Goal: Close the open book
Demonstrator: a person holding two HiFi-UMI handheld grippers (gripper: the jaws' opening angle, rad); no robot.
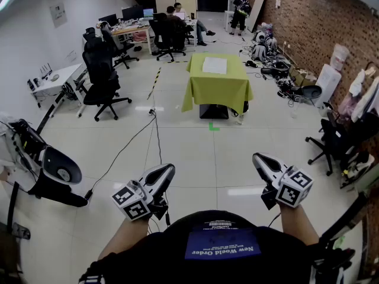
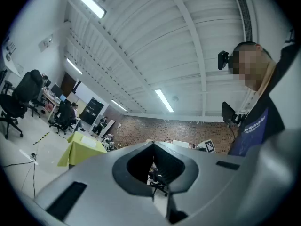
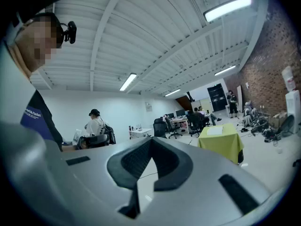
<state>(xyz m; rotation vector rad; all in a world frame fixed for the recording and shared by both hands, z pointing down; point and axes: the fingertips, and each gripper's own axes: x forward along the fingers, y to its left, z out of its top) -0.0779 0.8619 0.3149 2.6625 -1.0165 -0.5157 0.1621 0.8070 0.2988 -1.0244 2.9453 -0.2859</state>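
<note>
The left hand-held gripper (image 1: 168, 170) and right hand-held gripper (image 1: 259, 159) are held closed, empty. The book (image 1: 215, 65) is laid on the distant tabletop (image 1: 201, 86).

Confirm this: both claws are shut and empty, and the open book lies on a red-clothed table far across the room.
Not quite. The head view shows the tablecloth is yellow-green, not red. The rest holds: the left claw and right claw are shut and empty, and the open book lies on that table far across the room.

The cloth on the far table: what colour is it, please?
Yellow-green tablecloth; clearest in the head view.
</note>
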